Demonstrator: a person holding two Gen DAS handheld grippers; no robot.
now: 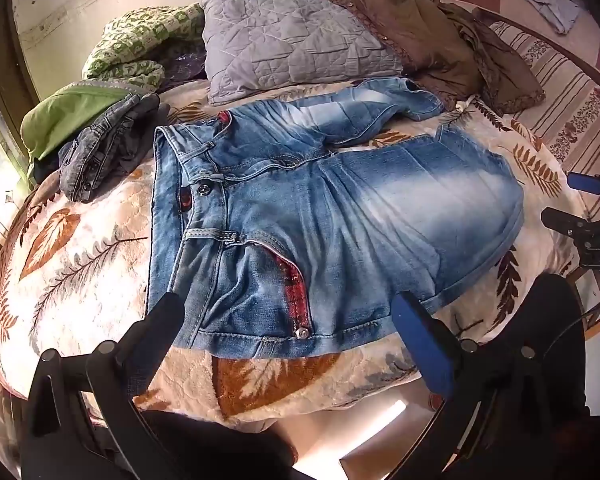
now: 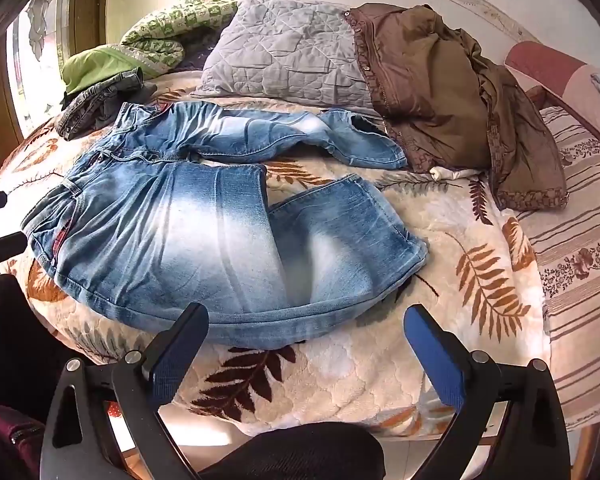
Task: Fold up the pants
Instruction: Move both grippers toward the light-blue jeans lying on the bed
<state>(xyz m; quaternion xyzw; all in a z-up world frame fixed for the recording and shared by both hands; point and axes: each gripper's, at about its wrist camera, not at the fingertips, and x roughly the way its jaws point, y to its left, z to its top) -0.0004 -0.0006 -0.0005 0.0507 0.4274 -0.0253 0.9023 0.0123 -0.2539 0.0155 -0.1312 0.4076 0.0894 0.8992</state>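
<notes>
The only readable lettering is a white "DAS" on the black body of the right gripper [image 1: 592,200], seen from the left wrist camera at the far right edge of the view, off to the right of the left gripper's fingers; the word is cut off by the picture's edge, so whether more letters follow cannot be told. The rivets and button on the jeans [image 1: 300,208] ahead of the gripper are too small to show any marking.
</notes>
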